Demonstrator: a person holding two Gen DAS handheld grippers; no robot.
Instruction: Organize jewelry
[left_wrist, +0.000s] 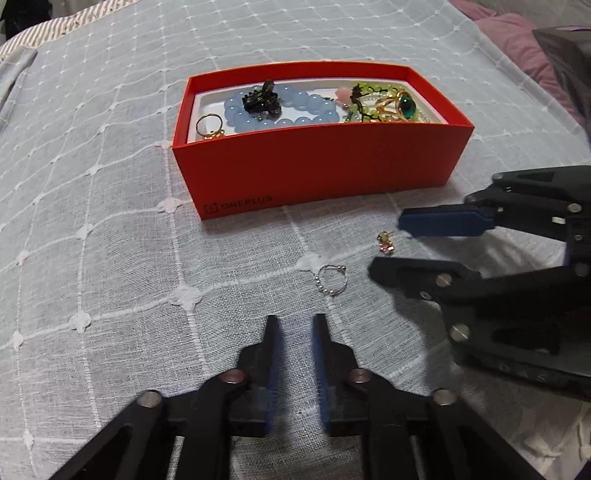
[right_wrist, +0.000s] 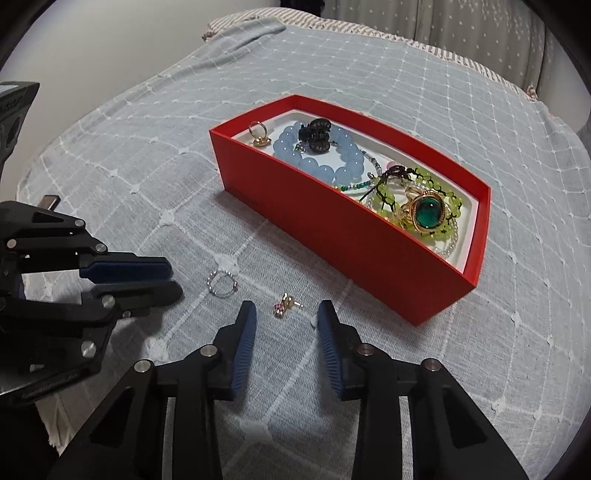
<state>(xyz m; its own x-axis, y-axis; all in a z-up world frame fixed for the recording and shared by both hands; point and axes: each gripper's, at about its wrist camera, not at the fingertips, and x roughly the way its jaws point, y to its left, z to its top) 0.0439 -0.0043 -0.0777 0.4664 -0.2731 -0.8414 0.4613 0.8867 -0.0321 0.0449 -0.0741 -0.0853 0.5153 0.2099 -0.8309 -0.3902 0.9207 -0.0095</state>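
The right gripper has its fingers wide apart and empty, set low over the bedspread with a small pink-and-gold earring lying just ahead of the gap between them. The left gripper has its fingers close together with only a narrow slot between them, holding nothing; a thin beaded ring lies on the cloth just beyond its tips. These two small pieces, near one another and in front of the box, are the only jewelry visible outside it.

The red box sits further out on the bed and already holds most of the collection: a gold ring at one end, a blue bead bracelet with a black hair clip resting on it, and at the other end a tangle of green beads with a large green-stone ring on top.

By this layout the job looks nearly finished, with two pieces left. The earring seems next in line for the right fingers, then the beaded ring.
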